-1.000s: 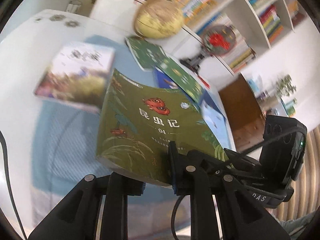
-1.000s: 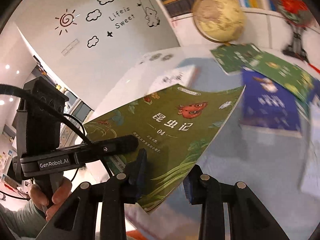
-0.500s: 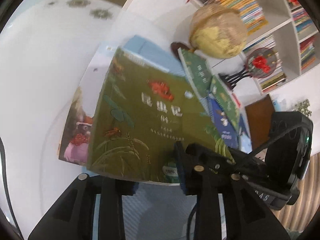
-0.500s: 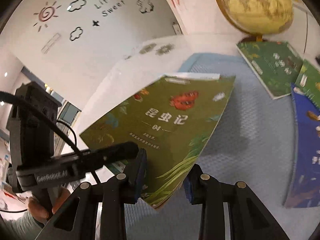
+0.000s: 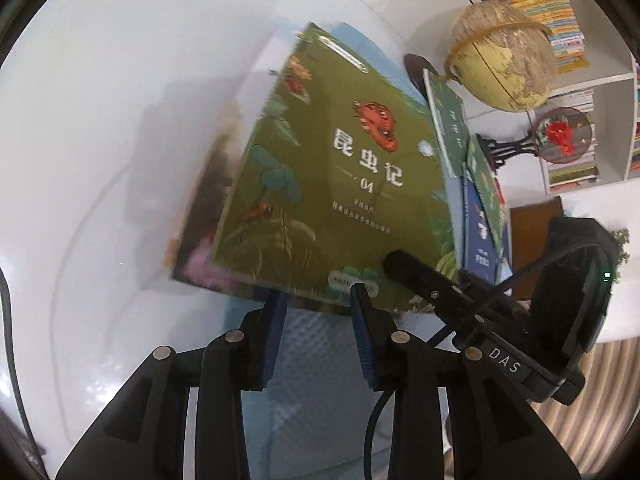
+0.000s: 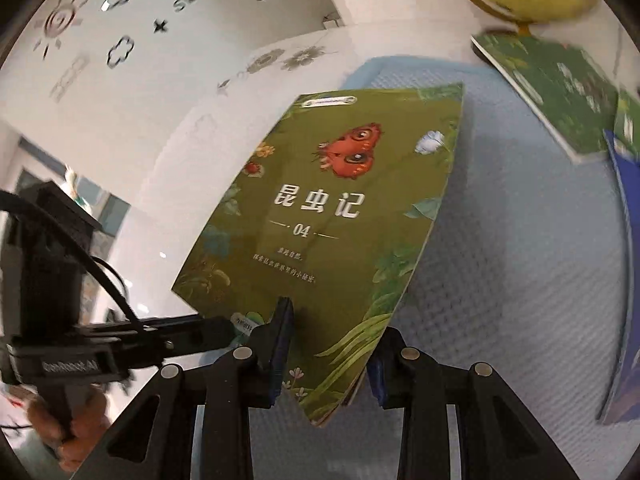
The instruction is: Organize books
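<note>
Green book between right tongs

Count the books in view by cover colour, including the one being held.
Olive-green book: 1
Dark green books: 2
Blue book: 1
Pink-and-dark book, mostly hidden beneath the olive one: 1
Total: 5

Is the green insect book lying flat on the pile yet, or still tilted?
Tilted: the green insect book has its near corner raised above the blue mat.
</note>
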Demonstrator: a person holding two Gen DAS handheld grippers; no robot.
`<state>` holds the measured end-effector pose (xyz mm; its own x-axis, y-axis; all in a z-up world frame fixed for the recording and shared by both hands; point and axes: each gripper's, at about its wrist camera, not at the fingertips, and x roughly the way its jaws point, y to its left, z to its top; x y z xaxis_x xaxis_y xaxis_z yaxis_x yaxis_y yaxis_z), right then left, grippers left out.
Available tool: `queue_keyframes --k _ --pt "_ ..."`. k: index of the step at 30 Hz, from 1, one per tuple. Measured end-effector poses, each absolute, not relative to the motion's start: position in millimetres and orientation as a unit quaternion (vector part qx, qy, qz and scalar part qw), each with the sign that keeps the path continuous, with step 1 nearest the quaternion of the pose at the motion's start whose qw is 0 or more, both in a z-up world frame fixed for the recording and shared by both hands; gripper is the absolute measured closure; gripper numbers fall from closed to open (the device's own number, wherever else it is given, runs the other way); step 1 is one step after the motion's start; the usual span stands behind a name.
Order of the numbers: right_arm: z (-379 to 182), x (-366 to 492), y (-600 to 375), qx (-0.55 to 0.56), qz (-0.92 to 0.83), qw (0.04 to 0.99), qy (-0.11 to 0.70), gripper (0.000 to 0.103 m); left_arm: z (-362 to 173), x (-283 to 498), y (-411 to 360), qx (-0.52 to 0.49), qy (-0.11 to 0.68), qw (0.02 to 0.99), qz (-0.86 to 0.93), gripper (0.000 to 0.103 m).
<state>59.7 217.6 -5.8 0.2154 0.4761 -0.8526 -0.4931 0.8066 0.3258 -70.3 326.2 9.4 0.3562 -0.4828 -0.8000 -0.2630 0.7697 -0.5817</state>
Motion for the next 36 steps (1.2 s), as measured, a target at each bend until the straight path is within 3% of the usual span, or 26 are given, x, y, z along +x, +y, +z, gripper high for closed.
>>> queue_keyframes --k 7,17,21,24,26,28,29,36 --pt "-9.1 46.7 235.7 -0.059 0.322 0.781 0.532 0.07 16.0 -78.9 325.0 -0.322 0.565 0.755 -0.083 0.074" --pt "-7.2 47.3 177.4 0.014 0.287 0.771 0.568 0.068 40.7 -61.6 345.7 -0.319 0.523 0.787 -0.067 0.074" --pt "-8.1 27.4 140.7 0.037 0.253 0.779 0.573 0.06 42.9 -59.1 310.2 -0.282 0.534 0.792 -0.09 0.074" --pt "-10.0 11.8 95.8 0.07 0.218 0.784 0.577 0.056 44.5 -57.5 266.0 -0.23 0.552 0.792 -0.119 0.07" --pt "-8.1 5.1 66.5 0.083 0.198 0.789 0.577 0.056 45.0 -54.5 233.5 -0.206 0.565 0.784 -0.151 0.061" --pt "-5.7 1.4 34.3 0.093 0.172 0.796 0.572 0.054 46.0 -51.1 208.7 -0.196 0.571 0.78 -0.167 0.033" --pt "-4.2 0.2 15.6 0.102 0.157 0.801 0.568 0.052 47.8 -49.6 194.0 -0.192 0.568 0.781 -0.174 0.029" --pt "4.8 -0.7 -119.8 0.183 0.083 0.811 0.55 0.051 61.5 -29.5 78.3 -0.166 0.563 0.782 -0.209 0.028"
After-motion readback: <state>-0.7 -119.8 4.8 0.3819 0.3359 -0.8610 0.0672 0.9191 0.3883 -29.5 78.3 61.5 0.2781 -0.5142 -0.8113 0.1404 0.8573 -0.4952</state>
